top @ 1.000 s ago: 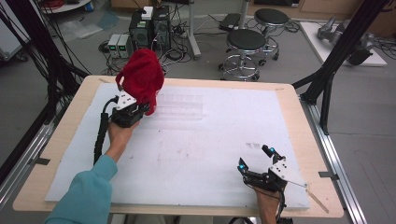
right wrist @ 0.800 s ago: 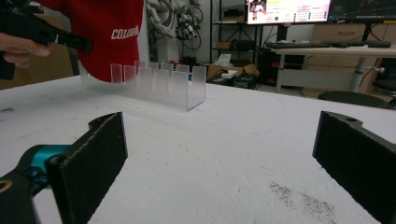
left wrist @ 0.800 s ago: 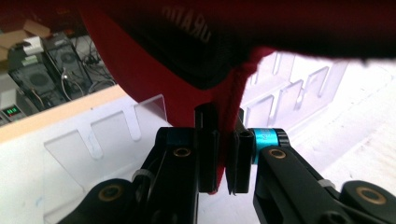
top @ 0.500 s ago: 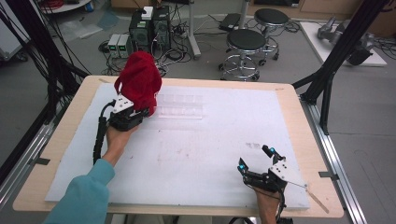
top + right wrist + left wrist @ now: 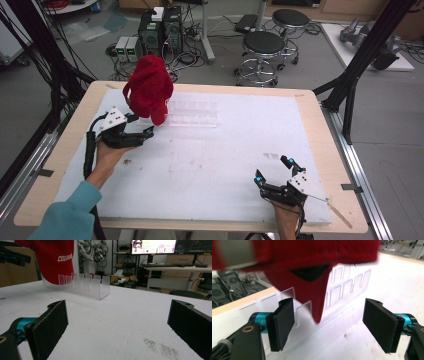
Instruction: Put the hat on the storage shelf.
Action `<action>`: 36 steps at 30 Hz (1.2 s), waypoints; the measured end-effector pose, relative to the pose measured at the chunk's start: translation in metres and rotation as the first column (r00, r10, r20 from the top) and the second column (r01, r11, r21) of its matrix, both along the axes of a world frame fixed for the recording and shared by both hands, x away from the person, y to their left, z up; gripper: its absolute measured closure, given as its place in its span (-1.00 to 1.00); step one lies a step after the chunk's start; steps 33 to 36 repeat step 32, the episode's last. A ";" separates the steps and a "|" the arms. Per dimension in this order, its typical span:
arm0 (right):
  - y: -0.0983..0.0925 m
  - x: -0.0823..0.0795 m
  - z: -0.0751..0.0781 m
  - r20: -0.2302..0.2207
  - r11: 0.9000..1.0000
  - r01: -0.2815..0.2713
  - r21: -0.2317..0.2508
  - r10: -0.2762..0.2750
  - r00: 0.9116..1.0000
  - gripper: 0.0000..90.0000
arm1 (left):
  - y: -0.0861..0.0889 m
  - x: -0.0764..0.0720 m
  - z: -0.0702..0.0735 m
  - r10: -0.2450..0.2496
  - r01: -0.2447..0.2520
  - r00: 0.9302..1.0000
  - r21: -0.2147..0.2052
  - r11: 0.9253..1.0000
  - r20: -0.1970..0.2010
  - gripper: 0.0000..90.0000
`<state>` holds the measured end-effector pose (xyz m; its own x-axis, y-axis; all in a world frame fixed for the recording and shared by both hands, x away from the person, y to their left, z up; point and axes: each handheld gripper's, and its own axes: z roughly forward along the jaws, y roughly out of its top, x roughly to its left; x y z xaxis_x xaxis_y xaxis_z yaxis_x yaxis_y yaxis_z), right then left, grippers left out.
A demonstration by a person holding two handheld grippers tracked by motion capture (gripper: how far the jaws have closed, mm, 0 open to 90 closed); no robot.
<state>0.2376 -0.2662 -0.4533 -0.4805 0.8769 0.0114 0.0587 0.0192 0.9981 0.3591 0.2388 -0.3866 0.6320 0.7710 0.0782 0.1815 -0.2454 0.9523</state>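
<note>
My left gripper has just been opening its jaws, now wide with nothing pressed between them; the red cap sits propped on the clear slotted rack, just ahead of and above these jaws, its brim tip pointing down between them. My right gripper rests wide and empty, well apart from the cap; the left is far nearer.

the red cap runs off the left gripper view's top edge, blurred, hiding part of the clear rack.
</note>
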 end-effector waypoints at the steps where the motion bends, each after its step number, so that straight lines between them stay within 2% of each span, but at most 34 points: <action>1: 0.000 0.000 0.000 0.000 1.000 -0.001 0.001 0.001 1.000 -0.96 | 0.011 -0.010 0.001 -0.001 0.002 1.000 -0.015 1.000 0.023 -0.42; 2: 0.000 0.000 0.000 0.000 1.000 -0.001 0.001 0.001 1.000 -0.96 | 0.011 -0.010 0.001 -0.001 0.002 1.000 -0.015 1.000 0.023 -0.42; 3: 0.000 0.000 0.000 0.005 1.000 0.000 0.001 0.000 1.000 -0.96 | 0.020 -0.020 0.001 -0.014 0.014 0.999 -0.021 1.000 0.042 -0.43; 4: 0.000 0.000 0.000 0.005 1.000 0.000 0.001 0.000 1.000 -0.96 | 0.020 -0.020 0.001 -0.014 0.014 0.999 -0.021 1.000 0.042 -0.44; 8: 0.000 0.000 0.000 0.007 1.000 0.000 0.002 0.000 1.000 -0.96 | 0.043 -0.052 -0.008 -0.042 0.045 0.992 -0.026 0.999 0.117 -0.51; 9: 0.000 0.000 0.000 0.011 1.000 0.000 -0.002 0.000 1.000 -0.96 | 0.054 -0.065 -0.017 -0.046 0.053 0.991 -0.054 0.997 0.127 -0.54; 10: 0.000 0.000 0.000 0.011 1.000 0.000 -0.002 0.000 1.000 -0.96 | 0.054 -0.065 -0.017 -0.046 0.053 0.991 -0.054 0.997 0.127 -0.55; 11: 0.000 0.000 0.000 0.009 1.000 0.003 -0.001 -0.003 1.000 -0.96 | 0.062 -0.076 -0.028 -0.033 0.044 0.991 -0.077 0.996 0.132 -0.55; 12: 0.000 0.000 0.000 0.009 1.000 0.003 -0.001 -0.003 1.000 -0.96 | 0.062 -0.076 -0.028 -0.033 0.044 0.991 -0.077 0.996 0.132 -0.55; 15: 0.001 -0.002 -0.001 0.019 1.000 0.009 -0.004 -0.009 1.000 -0.96 | 0.073 -0.087 -0.042 -0.029 0.039 0.994 -0.091 0.995 0.101 -0.58; 17: 0.001 -0.002 -0.001 0.022 1.000 0.010 -0.006 -0.010 1.000 -0.96 | 0.079 -0.093 -0.050 -0.028 0.040 0.995 -0.123 0.992 0.097 -0.58; 19: 0.001 -0.002 -0.001 0.021 1.000 0.012 -0.004 -0.012 1.000 -0.96 | 0.084 -0.098 -0.056 -0.018 0.035 0.994 -0.158 0.987 0.104 -0.58; 22: 0.001 -0.002 -0.001 0.024 1.000 0.014 -0.007 -0.014 1.000 -0.96 | 0.089 -0.104 -0.064 -0.012 0.035 0.992 -0.181 0.983 0.126 -0.58; 23: 0.001 -0.002 -0.001 0.021 1.000 0.014 -0.007 -0.014 1.000 -0.96 | 0.091 -0.108 -0.065 -0.001 0.033 0.988 -0.202 0.979 0.154 -0.58; 29: 0.000 -0.004 -0.002 0.042 1.000 0.022 0.003 -0.022 0.999 -0.96 | 0.091 -0.109 -0.066 0.011 0.024 0.987 -0.210 0.977 0.160 -0.58; 31: -0.001 -0.004 -0.002 0.039 1.000 0.022 0.020 -0.023 0.999 -0.96 | 0.091 -0.109 -0.066 0.015 0.018 0.988 -0.210 0.978 0.156 -0.58; 36: -0.001 -0.004 -0.002 0.039 1.000 0.022 0.020 -0.023 0.999 -0.96 | 0.091 -0.109 -0.066 0.017 0.015 0.988 -0.206 0.978 0.155 -0.58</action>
